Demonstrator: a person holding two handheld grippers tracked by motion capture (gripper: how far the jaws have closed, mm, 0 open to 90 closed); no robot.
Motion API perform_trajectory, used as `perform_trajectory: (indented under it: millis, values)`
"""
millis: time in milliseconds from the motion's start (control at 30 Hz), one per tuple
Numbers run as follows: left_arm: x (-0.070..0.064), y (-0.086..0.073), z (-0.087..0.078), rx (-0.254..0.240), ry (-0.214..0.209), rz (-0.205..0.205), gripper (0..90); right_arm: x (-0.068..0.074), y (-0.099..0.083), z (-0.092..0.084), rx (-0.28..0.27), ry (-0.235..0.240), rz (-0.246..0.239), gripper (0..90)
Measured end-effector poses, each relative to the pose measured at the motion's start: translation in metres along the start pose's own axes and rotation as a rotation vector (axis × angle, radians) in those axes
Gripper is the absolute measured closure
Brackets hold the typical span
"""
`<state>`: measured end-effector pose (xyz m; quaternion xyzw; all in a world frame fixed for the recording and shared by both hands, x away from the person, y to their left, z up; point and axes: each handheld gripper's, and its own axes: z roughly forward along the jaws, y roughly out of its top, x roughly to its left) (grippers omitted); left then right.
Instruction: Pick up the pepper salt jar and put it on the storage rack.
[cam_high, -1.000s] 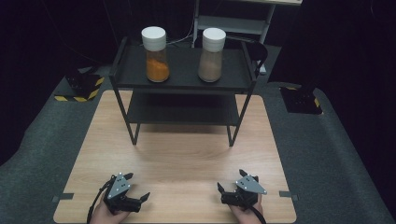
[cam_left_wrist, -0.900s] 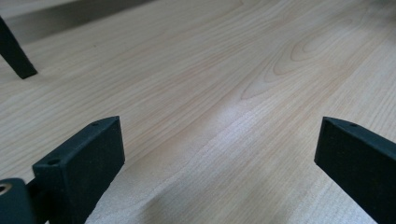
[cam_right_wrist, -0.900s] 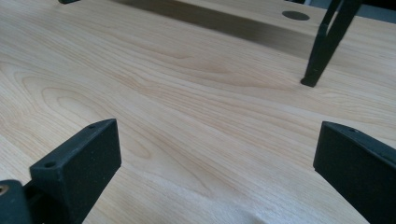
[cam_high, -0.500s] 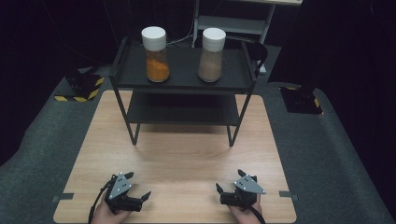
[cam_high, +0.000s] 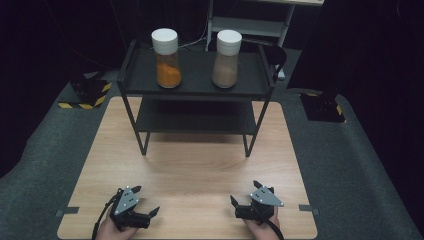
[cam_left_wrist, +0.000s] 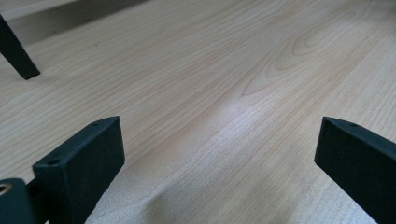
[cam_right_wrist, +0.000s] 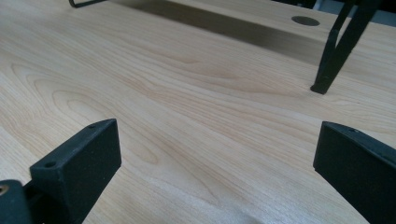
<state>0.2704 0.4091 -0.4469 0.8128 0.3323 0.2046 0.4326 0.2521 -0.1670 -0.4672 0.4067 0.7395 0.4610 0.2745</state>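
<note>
Jars, orange-filled (cam_high: 168, 58) and brown-filled (cam_high: 227, 59), wait on the rack (cam_high: 196, 89), well ahead of both hand-held grippers. Nothing has shifted: left hand-held gripper (cam_high: 146, 204) and right hand-held gripper (cam_high: 245, 196) stay low over the tabletop (cam_high: 200, 170), jaws wide, empty. No reach has begun, I'd say.

Light falls from above onto the pale wooden tabletop (cam_high: 190, 170) ahead of my fingers; everything around it sinks into near black. The black metal two-tier shelf (cam_high: 196, 85) casts a soft shadow toward my fingertips. A mild sheen lies between my left jaws. My near jaws look slightly soft, the grain crisp.
</note>
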Motion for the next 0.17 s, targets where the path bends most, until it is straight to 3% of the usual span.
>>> perform_trajectory:
  millis: [167]
  values:
    - [0.0027,0.0012,0.0026,-0.001,-0.008,-0.008,1.9,-0.0010,-0.0023,-0.0021,-0.009,-0.001,0.007,0.2]
